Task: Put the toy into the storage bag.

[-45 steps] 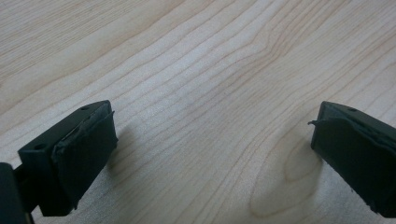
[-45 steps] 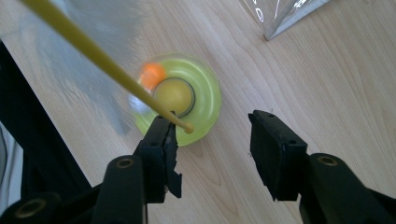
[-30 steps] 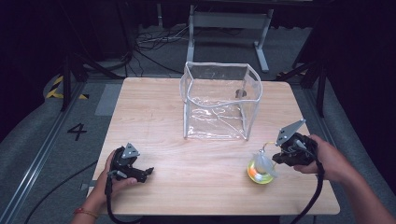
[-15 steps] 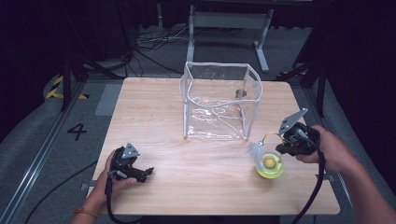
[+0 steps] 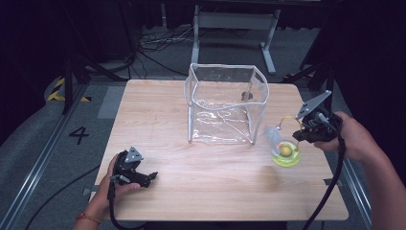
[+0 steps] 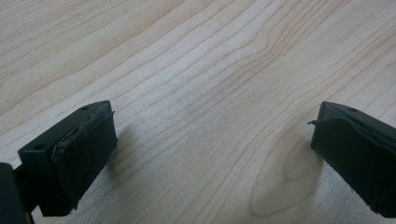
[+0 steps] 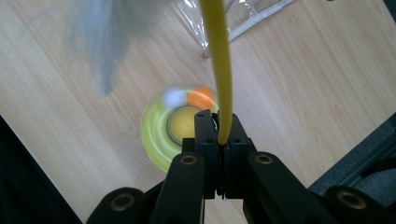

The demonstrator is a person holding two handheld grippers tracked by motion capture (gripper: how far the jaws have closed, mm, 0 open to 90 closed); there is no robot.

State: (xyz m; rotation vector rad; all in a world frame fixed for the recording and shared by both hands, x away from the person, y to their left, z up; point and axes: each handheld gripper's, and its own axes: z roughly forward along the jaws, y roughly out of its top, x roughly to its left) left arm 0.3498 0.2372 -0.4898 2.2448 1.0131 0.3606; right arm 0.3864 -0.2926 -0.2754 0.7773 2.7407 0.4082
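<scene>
1. Right gripper view showed the right gripper (image 7: 218,140) with fingers pinching the yellow wand (image 7: 218,60) of a cat toy (image 5: 286,152), whose round yellow-green base hung just above the tabletop (image 5: 191,191).
2. The toy was lifted but remained outside the clear plastic bin (image 5: 225,103) beside it; placing it inside seemingly remained.
3. The left gripper (image 5: 139,176) rested near the tabletop's front edge, fingers spread, holding nothing.
</scene>
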